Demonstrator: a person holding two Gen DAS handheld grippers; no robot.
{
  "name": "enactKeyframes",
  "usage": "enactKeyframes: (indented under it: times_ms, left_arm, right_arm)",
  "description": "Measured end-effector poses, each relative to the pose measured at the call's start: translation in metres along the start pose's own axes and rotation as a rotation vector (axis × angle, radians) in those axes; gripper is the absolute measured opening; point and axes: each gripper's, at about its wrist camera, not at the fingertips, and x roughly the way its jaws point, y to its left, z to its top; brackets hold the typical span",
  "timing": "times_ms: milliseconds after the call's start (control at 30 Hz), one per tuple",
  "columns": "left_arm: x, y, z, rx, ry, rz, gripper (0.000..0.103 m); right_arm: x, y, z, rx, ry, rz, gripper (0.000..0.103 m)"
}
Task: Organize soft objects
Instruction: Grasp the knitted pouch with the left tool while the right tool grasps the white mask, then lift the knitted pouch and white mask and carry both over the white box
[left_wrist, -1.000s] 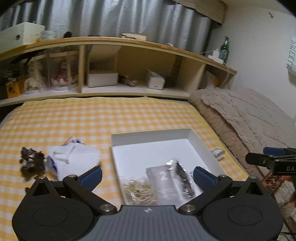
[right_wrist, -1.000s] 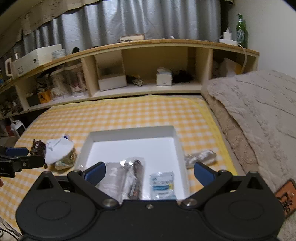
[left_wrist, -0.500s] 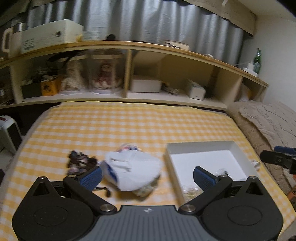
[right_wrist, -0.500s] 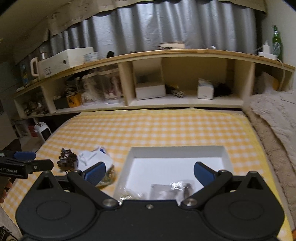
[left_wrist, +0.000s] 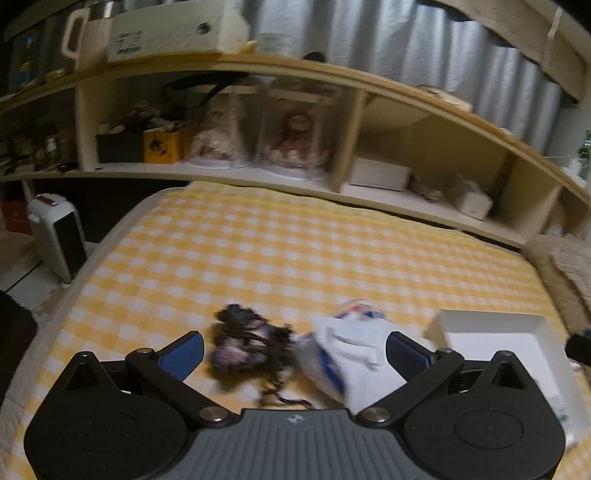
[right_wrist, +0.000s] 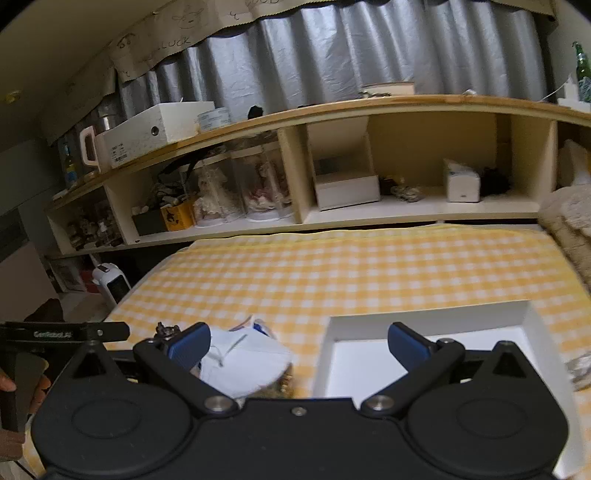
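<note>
A dark tangled bundle and a white packet with blue print lie on the yellow checked cloth. My left gripper is open and empty, hovering just in front of both. A shallow white box sits to the right. In the right wrist view my right gripper is open and empty above the white packet and the left rim of the white box. The dark bundle peeks out behind its left finger. The left gripper's body shows at far left.
A long wooden shelf unit with jars, small boxes and dolls runs along the back. A small white heater stands on the floor at left. A beige blanket lies at right. A crumpled silvery packet lies right of the box.
Both grippers have swung left. The left view went from the box to the dark bundle and white packet. The right view now centres on the packet and the box's left rim.
</note>
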Motion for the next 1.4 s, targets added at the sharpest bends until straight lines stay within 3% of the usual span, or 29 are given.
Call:
enactKeyframes:
  times_ms: [167,233,367,533,700,967,1033,1100,1167,1200,1267,1400]
  left_arm:
    - [0.029,0.024,0.007,-0.034,0.000,0.070,0.103]
    - [0.040,0.031,0.009,-0.056,0.003,0.066,0.103]
    - [0.068,0.042,0.009,-0.068,0.055,0.027,0.103]
    - [0.089,0.049,0.002,-0.070,0.068,0.011,0.103]
    - [0.108,0.051,0.000,-0.068,0.071,0.013,0.103]
    - [0.134,0.051,-0.007,-0.077,0.099,-0.010,0.103]
    - [0.138,0.053,-0.010,-0.083,0.096,-0.018,0.103]
    - [0.143,0.053,-0.012,-0.087,0.101,-0.021,0.103]
    - [0.147,0.052,-0.013,-0.092,0.114,-0.022,0.099]
    - [0.148,0.052,-0.014,-0.096,0.117,-0.022,0.096]
    - [0.150,0.054,-0.015,-0.103,0.123,-0.023,0.080]
    - [0.153,0.058,-0.018,-0.110,0.152,-0.002,0.071]
  right_arm:
    - [0.034,0.019,-0.011,-0.071,-0.004,-0.045,0.103]
    - [0.046,0.026,-0.015,-0.124,-0.034,-0.014,0.103]
    - [0.074,0.037,-0.016,-0.107,-0.020,0.047,0.103]
    - [0.114,0.049,-0.025,-0.172,0.040,0.066,0.103]
    - [0.147,0.060,-0.038,-0.267,0.132,0.094,0.078]
    - [0.181,0.071,-0.060,-0.352,0.210,0.131,0.077]
    - [0.185,0.071,-0.065,-0.359,0.220,0.132,0.070]
    - [0.186,0.071,-0.068,-0.381,0.224,0.133,0.055]
    - [0.184,0.072,-0.070,-0.415,0.222,0.130,0.049]
    - [0.183,0.073,-0.071,-0.427,0.225,0.131,0.043]
    - [0.180,0.074,-0.070,-0.437,0.228,0.131,0.035]
    - [0.174,0.078,-0.067,-0.433,0.228,0.138,0.019]
